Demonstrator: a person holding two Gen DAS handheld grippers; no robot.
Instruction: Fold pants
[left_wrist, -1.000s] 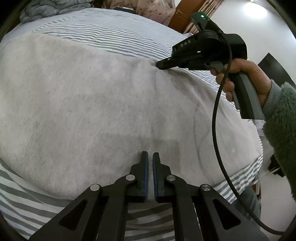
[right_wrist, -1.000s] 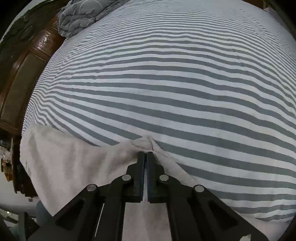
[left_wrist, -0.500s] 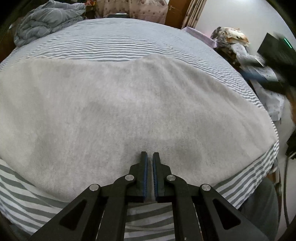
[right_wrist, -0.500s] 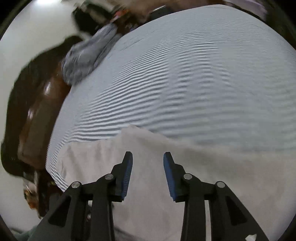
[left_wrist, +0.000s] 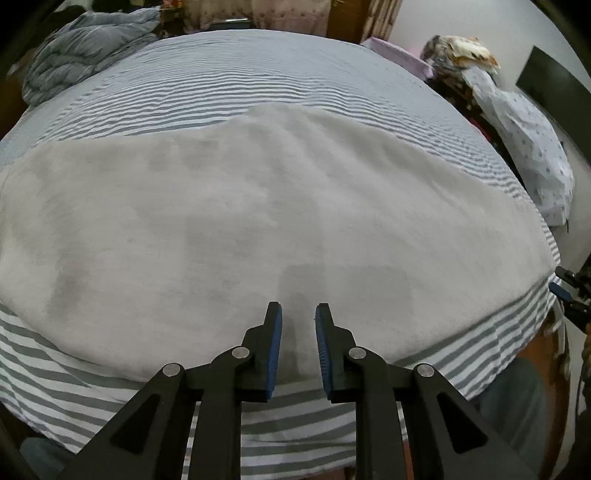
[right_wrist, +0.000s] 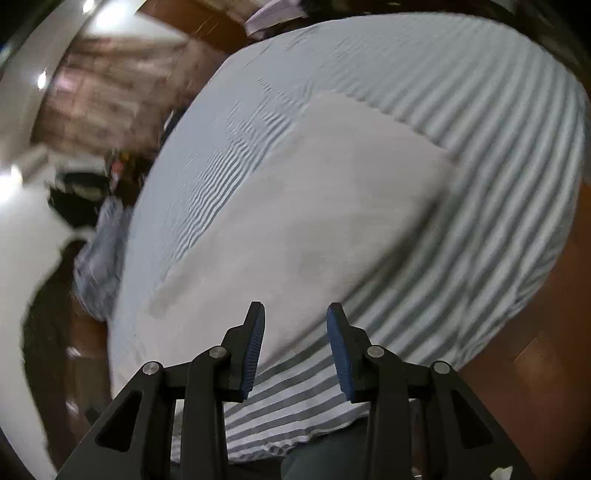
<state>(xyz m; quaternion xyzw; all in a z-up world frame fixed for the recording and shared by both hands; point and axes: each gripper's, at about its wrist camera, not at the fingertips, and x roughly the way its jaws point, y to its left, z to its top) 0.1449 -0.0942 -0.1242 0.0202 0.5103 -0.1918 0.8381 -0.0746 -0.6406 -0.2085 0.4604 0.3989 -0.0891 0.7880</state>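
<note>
- I am seeing the pants (left_wrist: 258, 206), pale grey and fleecy, lying folded flat on the striped bed (left_wrist: 258, 74), close to the bed's near edge.
- The left gripper (left_wrist: 298, 314) is hovering over the near hem of the pants; its jaws have just been opening, standing a little apart with nothing between the fingers (left_wrist: 275, 343).
- The right gripper (right_wrist: 295, 314) is hanging over the corner of the pants (right_wrist: 314, 221) by the bed edge, jaws moderately parted and gripping nothing.
- A rumpled grey duvet (left_wrist: 85, 48) is sitting at the far side of the bed.
</note>
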